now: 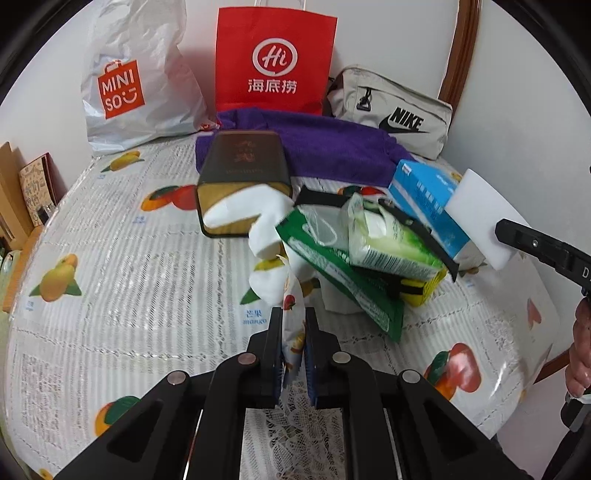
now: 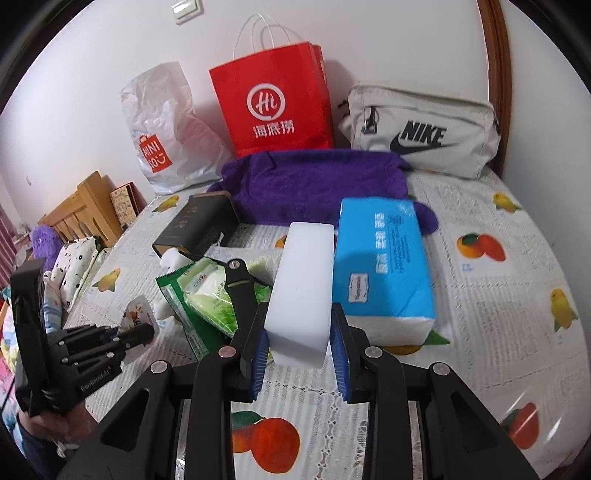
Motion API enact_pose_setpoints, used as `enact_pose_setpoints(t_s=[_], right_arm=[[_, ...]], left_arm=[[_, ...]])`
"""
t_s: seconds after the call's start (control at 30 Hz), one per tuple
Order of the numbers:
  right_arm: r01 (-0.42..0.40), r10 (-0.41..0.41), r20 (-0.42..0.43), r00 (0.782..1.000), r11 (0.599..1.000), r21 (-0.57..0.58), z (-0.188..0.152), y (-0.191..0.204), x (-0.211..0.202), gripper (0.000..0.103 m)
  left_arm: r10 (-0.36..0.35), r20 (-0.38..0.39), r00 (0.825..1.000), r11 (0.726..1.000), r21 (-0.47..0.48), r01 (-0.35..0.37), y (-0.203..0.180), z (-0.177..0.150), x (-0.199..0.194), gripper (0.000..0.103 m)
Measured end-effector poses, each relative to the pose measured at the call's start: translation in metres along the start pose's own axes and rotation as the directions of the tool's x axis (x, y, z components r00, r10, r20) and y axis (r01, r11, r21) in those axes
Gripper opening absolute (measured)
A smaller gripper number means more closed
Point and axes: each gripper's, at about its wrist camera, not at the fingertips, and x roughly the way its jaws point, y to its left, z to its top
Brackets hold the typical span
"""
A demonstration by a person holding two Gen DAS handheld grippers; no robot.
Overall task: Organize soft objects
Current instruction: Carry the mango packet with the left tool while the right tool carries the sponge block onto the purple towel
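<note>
Left gripper point(image 1: 293, 332): clenched on thin glossy fruit-print sachet point(image 1: 293, 314) | Right gripper point(image 2: 299, 339): grasping white rectangular foam block point(image 2: 304, 288) | Fuzzy purple towel point(image 2: 317, 184): 12 o'clock

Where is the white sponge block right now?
The white sponge block is clamped in the right claw, held above the table beside the blue tissue pack; the left wrist view shows it at the right edge.

Plain white wall point(image 2: 406, 44), white switch plate point(image 2: 188, 8) high on the wall at its left, curved brown wooden frame point(image 2: 496, 66) against the wall at its right, fruit-print cloth point(image 2: 498, 280) below the wall, light wooden furniture point(image 2: 83, 210) left of the wall.
</note>
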Motion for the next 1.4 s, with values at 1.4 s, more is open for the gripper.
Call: enact_pose_setpoints(t_s=[1.4], right_arm=[[0.016, -0.011, 0.060, 0.998, 0.997, -0.080, 0.181, -0.067, 0.093, 0.031]], left_arm=[[0.046, 0.031, 0.998, 0.997, -0.063, -0.044, 0.029, 0.198, 0.049, 0.010]])
